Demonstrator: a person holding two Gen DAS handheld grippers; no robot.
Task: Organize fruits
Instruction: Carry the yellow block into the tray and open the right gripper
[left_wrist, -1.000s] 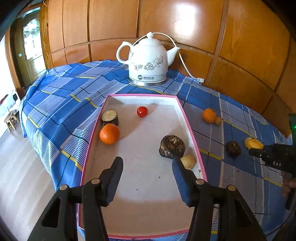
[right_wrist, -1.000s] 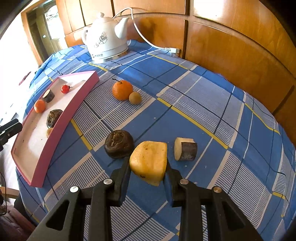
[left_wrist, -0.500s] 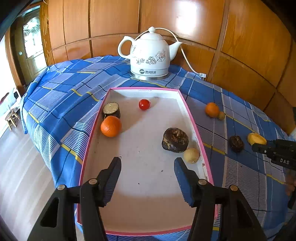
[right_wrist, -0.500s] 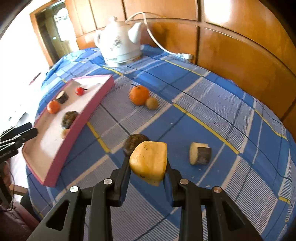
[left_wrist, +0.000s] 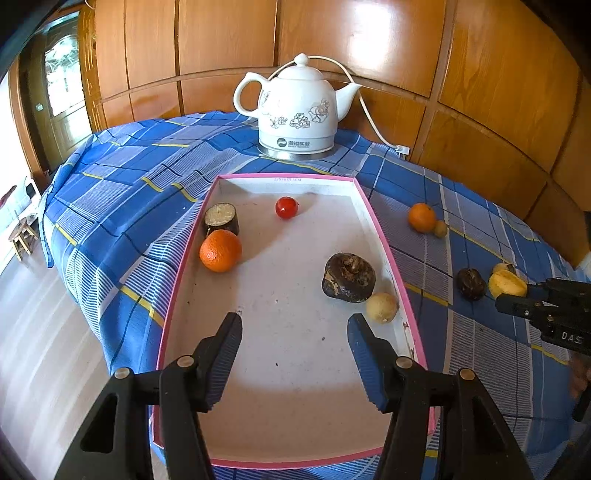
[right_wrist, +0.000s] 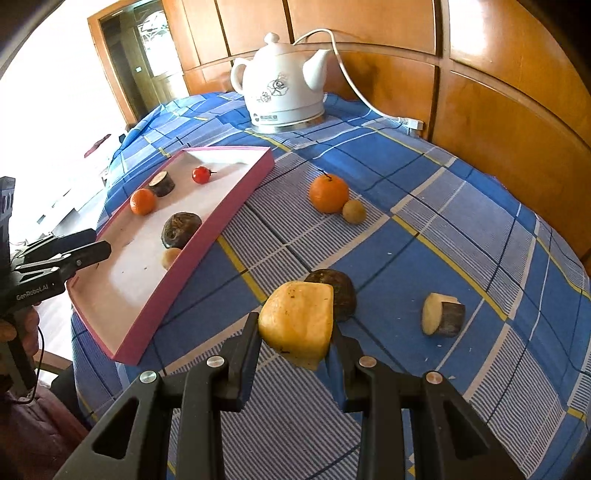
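My right gripper (right_wrist: 295, 328) is shut on a yellow fruit chunk (right_wrist: 297, 323) and holds it above the blue checked cloth, right of the pink-rimmed tray (right_wrist: 207, 236). It also shows in the left wrist view (left_wrist: 506, 283). My left gripper (left_wrist: 293, 334) is open and empty over the tray's near half (left_wrist: 295, 406). In the tray lie an orange (left_wrist: 220, 250), a dark cut piece (left_wrist: 221, 218), a cherry tomato (left_wrist: 286, 207), a dark brown fruit (left_wrist: 349, 277) and a small pale fruit (left_wrist: 382, 307).
On the cloth lie an orange (right_wrist: 328, 193) with a small tan fruit (right_wrist: 354, 211), a dark fruit (right_wrist: 338, 291) behind the held chunk, and a cut piece (right_wrist: 441, 314). A white kettle (right_wrist: 282, 96) with its cord stands at the back by the wood wall.
My right gripper has lifted the yellow chunk off the cloth and swung towards the tray. My left gripper has drawn back a little over the tray, still open.
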